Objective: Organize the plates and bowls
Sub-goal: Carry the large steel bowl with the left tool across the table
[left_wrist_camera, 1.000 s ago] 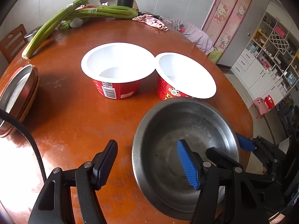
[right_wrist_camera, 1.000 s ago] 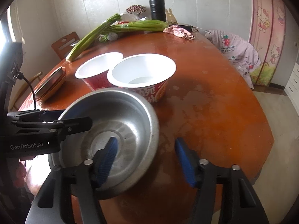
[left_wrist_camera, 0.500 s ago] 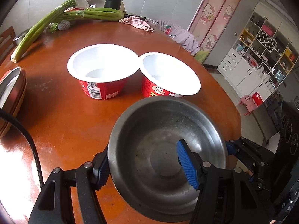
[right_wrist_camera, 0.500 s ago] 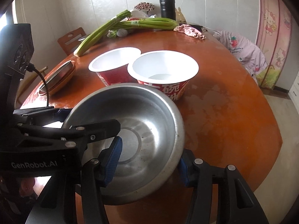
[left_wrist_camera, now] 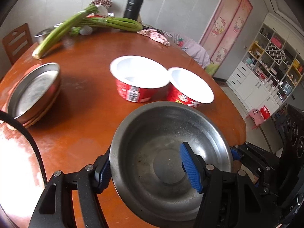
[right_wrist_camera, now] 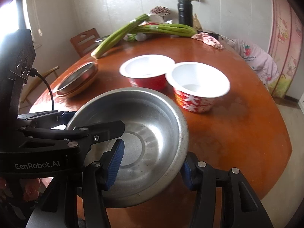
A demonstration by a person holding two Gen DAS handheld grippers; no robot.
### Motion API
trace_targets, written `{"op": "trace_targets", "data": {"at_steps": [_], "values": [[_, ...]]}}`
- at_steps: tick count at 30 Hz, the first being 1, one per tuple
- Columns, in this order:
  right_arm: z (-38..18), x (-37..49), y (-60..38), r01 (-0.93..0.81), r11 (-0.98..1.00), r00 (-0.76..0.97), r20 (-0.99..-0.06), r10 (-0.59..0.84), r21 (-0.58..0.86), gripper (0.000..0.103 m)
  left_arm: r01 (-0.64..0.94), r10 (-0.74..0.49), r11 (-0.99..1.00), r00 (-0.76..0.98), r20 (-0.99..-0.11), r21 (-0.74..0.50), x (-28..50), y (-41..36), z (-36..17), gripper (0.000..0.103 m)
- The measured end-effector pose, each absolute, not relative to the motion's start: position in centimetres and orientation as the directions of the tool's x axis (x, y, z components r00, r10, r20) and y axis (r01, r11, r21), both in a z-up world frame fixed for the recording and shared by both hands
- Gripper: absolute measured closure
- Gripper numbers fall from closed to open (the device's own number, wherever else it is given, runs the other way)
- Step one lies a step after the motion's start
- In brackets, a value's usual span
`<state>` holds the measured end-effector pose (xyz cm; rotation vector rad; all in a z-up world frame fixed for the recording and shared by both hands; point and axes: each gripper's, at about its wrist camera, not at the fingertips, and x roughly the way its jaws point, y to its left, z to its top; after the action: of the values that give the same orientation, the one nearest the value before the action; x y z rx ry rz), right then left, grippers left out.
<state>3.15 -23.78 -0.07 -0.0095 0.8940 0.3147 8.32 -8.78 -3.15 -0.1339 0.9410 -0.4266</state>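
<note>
A steel bowl (left_wrist_camera: 167,152) (right_wrist_camera: 144,133) hangs tilted above the table's near edge. My left gripper (left_wrist_camera: 146,169) straddles its left rim, one finger outside and one inside. My right gripper (right_wrist_camera: 152,167) straddles its right rim the same way. The gaps between the pads stay wide, but both seem to carry the bowl. Two red paper bowls with white insides (left_wrist_camera: 138,76) (left_wrist_camera: 190,87) stand side by side at mid-table. A stack of steel plates (left_wrist_camera: 34,93) (right_wrist_camera: 77,79) lies at the left.
The round wooden table (left_wrist_camera: 85,117) carries celery stalks (left_wrist_camera: 106,21), a black flask (left_wrist_camera: 134,3) and a pink cloth (left_wrist_camera: 155,36) at the far side. A wooden chair (left_wrist_camera: 15,43) stands at the left. White shelves (left_wrist_camera: 271,66) stand at the right.
Both grippers have risen with the steel bowl, lifting it off the table and tilting it. The plate stack has come further into the left view.
</note>
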Motion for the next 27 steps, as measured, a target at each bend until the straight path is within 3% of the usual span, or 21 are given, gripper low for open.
{"op": "trace_targets", "data": {"at_steps": [27], "values": [[-1.2, 3.3, -19.3, -0.327, 0.94, 0.563, -0.779, 0.276, 0.096, 0.046, 0.225, -0.33, 0.944, 0.565, -0.757, -0.244, 7.2, -5.7, -4.4, 0.038]]}}
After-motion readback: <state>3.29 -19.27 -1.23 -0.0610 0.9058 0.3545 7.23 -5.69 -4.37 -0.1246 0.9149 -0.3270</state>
